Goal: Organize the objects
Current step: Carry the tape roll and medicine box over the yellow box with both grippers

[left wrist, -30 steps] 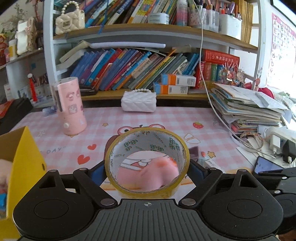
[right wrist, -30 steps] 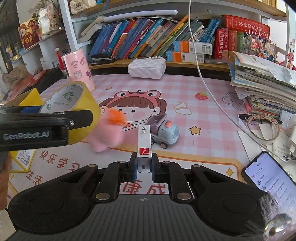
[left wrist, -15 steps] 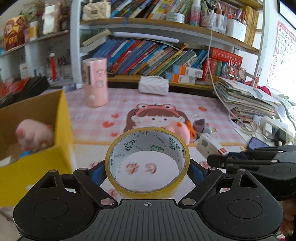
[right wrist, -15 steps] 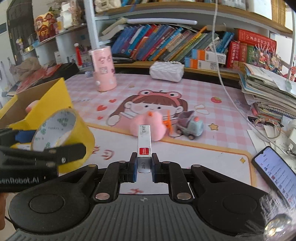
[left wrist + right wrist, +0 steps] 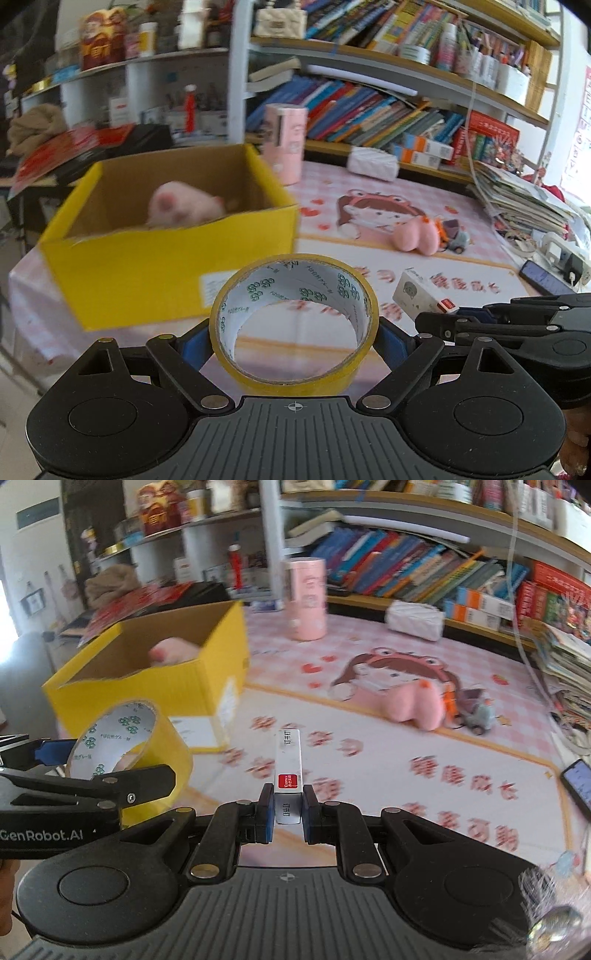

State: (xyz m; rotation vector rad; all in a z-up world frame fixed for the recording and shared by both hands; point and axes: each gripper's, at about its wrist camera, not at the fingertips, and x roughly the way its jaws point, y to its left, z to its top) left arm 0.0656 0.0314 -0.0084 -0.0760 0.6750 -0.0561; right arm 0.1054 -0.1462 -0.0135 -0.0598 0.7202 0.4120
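On the tabletop (image 5: pixel 369 775) the yellow box (image 5: pixel 155 273) now looms near; two hand-held grippers, left (image 5: pixel 294 334) clamping one tape roll (image 5: pixel 294 325), right (image 5: pixel 288 812) pinching one staple box (image 5: pixel 288 771).

The yellow box (image 5: pixel 155 266) hides most of the blurred pink plush toy (image 5: pixel 184 206) inside it.

We see the box (image 5: pixel 159 266) at the desk's left edge with a plush toy (image 5: pixel 184 206) in it; right of it on the mat (image 5: pixel 406 746) lie another plush (image 5: pixel 402 701) and a toy truck (image 5: pixel 476 710), touching, the bookshelf (image 5: pixel 369 110) behind them
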